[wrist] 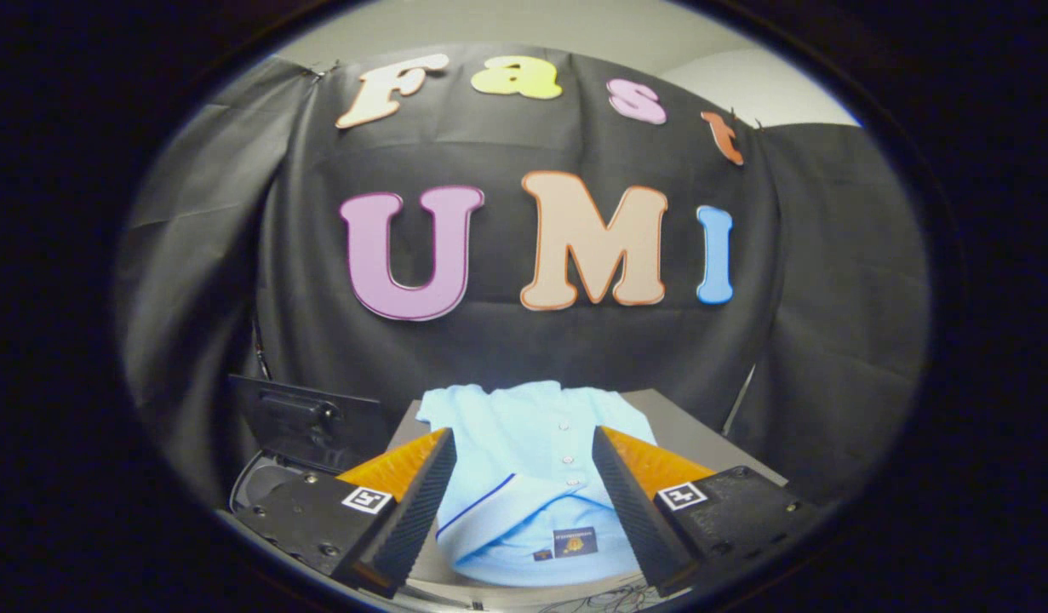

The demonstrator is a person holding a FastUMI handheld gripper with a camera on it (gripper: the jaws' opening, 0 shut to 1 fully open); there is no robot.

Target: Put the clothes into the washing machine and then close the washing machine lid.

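Gaping wide, the tongs (522,477) flank a folded, buttoned shirt (532,460) (apparently soft cotton), gripping nothing.

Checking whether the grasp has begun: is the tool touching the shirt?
Cannot tell. Gripper view: the tool is open with the shirt between its fingers, height above it unclear.

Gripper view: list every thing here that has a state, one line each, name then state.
gripper: open, fingers spread apart above the shirt, not pressing on it.
shirt: light blue, folded, buttoned, lying flat on the table, seen between the fingers and ahead of them.
washing machine lid: raised, standing open beside the table.
washing machine: open; its inside is hidden by a finger.
table: carries the shirt.
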